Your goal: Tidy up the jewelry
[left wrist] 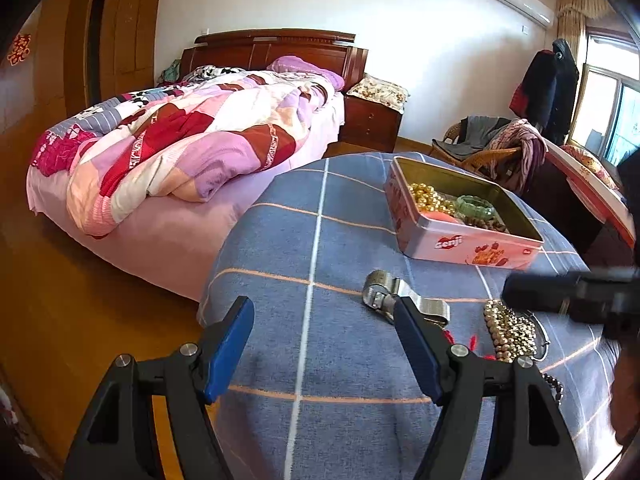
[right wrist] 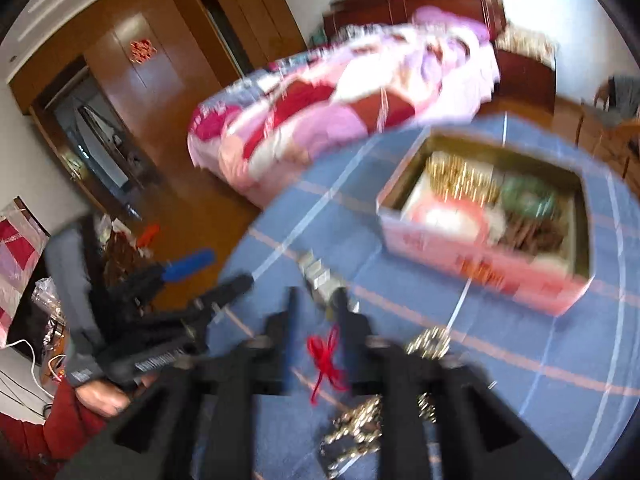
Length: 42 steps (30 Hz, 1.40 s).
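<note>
The tin [left wrist: 460, 236] sat open on the blue checked cloth [left wrist: 320, 240], at its far right part, and held gold beads [left wrist: 430, 196], a green bangle [left wrist: 476, 205] and brown beads [left wrist: 486, 222]. Loose pieces lay on the cloth nearer the cameras: a silver watch [left wrist: 394, 294], a pearl string [left wrist: 508, 334] to its right, and a red cord [right wrist: 326, 354] between them. Left gripper [left wrist: 324, 316] hovered over bare cloth with fingers spread wide and nothing between them; its right finger [left wrist: 416, 344] overlapped the watch in that view, contact not determinable. Right gripper [right wrist: 316, 308] was blurred in its own view; fingers stood apart, parted over the red cord with the watch just beyond the tips, pads not pressing on anything visible. A pearl string showed beside and under the right gripper's body. A hand [right wrist: 106, 396] held the left gripper at the left edge of the right view. Beyond the cloth: a bed [left wrist: 180, 152], a nightstand [left wrist: 372, 120], a wardrobe [left wrist: 116, 28].
</note>
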Each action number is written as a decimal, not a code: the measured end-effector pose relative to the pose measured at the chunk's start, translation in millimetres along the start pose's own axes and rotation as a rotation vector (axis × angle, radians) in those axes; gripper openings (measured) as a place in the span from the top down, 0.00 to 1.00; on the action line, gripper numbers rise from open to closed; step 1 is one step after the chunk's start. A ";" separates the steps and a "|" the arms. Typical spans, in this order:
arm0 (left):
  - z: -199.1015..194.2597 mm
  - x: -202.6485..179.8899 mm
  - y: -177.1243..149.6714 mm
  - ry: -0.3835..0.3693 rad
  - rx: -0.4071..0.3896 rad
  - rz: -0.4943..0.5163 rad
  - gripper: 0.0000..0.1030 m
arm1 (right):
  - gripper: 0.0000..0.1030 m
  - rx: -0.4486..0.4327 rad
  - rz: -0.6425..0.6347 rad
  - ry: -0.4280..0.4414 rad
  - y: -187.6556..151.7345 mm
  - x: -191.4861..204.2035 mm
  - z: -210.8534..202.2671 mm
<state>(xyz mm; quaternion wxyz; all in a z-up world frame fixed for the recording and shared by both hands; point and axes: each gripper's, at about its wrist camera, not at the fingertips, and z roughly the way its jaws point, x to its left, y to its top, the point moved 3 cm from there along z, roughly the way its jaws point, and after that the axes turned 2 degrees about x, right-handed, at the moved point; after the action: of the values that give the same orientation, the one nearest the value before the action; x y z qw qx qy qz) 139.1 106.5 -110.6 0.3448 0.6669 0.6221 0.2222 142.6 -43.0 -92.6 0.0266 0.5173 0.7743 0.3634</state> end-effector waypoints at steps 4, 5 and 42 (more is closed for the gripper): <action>-1.7 6.4 -0.2 0.016 0.002 -0.007 0.30 | 0.53 0.064 -0.045 -0.091 -17.6 3.2 36.1; -2.8 9.3 -0.2 0.018 0.001 -0.014 0.30 | 0.62 0.079 -0.056 -0.107 -21.2 4.1 42.7; 79.3 -54.6 18.6 -0.043 0.226 0.046 0.79 | 0.95 -0.264 0.171 -0.134 29.2 -69.2 -76.7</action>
<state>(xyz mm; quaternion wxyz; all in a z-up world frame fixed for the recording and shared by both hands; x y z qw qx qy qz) 202.2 38.5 -142.3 0.2754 0.7202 0.6202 0.1444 165.6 -135.0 -42.2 0.1150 0.5966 0.6693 0.4277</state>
